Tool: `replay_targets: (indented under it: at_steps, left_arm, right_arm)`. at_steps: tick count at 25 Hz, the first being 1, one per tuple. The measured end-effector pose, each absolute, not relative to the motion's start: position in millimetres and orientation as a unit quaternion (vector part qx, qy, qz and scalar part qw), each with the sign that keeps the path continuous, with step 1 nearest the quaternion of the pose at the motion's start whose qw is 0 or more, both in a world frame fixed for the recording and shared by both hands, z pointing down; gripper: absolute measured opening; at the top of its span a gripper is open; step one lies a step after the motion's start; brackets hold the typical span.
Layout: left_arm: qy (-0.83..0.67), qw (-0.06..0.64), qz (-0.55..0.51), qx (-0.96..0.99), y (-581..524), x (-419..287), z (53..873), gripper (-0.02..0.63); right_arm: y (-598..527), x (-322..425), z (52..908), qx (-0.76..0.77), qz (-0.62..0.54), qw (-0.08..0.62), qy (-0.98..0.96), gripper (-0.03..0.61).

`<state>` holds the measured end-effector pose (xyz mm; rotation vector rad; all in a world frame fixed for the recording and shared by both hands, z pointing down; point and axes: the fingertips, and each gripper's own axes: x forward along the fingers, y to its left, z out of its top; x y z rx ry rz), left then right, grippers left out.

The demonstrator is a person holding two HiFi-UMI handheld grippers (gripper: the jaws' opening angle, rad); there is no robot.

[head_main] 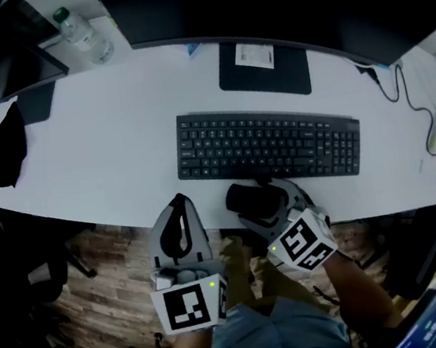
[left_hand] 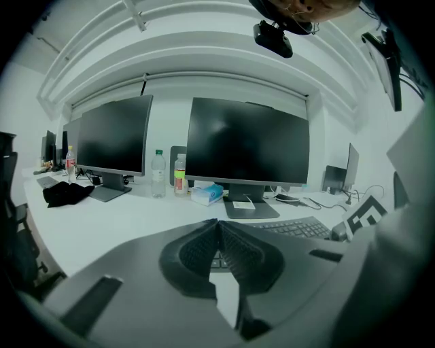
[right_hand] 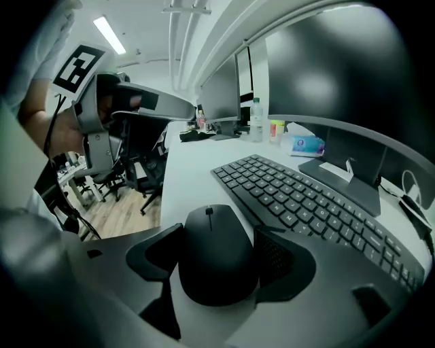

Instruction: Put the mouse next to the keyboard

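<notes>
- Mouse (right_hand: 216, 264): black, lying flat on the white surface (head_main: 111, 160) close to its front edge. It is just beside the near long edge of the keyboard (head_main: 268, 144), with a thin strip of bare surface between them.
- In the head view the mouse sits about level with the middle of the keyboard's length, on the person's side of it.
- The right hand-held gripper (right_hand: 219, 234) reaches in from the front edge with its jaws spread to either side of the mouse. The mouse lies between the pads. A narrow gap shows at the pad on the keyboard side, and the other pad stands very close to the mouse's flank.
- The left hand-held gripper (left_hand: 217, 228) has its jaws pressed together tip to tip, with nothing between them.
- In the head view the left one hangs over the front edge of the surface, to the left of the mouse and apart from it, and points toward the monitors.
- The keyboard is black and full-sized, and lies slightly slanted across the middle of the surface.
- Behind it is a dark monitor base (head_main: 263, 68) with a white slip of paper on top.
- A clear water bottle (head_main: 84, 37) stands at the far left of the surface, and a black cloth (head_main: 6, 145) lies crumpled near the left end.
- Cables (head_main: 409, 98) trail along the right end of the surface.
- The left gripper view shows two dark monitors (left_hand: 248, 139) and a small blue-and-white pack (left_hand: 206, 194) in front of the nearer one.
- Below the front edge of the surface is a wooden floor (head_main: 116, 304).
</notes>
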<state>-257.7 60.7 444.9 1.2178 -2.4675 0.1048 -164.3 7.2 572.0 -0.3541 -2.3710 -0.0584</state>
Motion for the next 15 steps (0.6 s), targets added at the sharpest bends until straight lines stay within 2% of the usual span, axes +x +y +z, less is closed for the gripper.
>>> replay_targets:
  at_steps: [9,15]
  left_arm:
    - [-0.881,0.205,0.034,0.426,59.9,-259.7,455.3,0.005]
    - [-0.884,0.186,0.043,0.428,60.4,-264.7,448.0,0.005]
  right_arm:
    - [9.7,-165.3,573.6,-0.154,-0.055,0.370,-0.914,0.330]
    - [11.4,-163.5,574.8,-0.160,-0.058,0.378,-0.910,0.313]
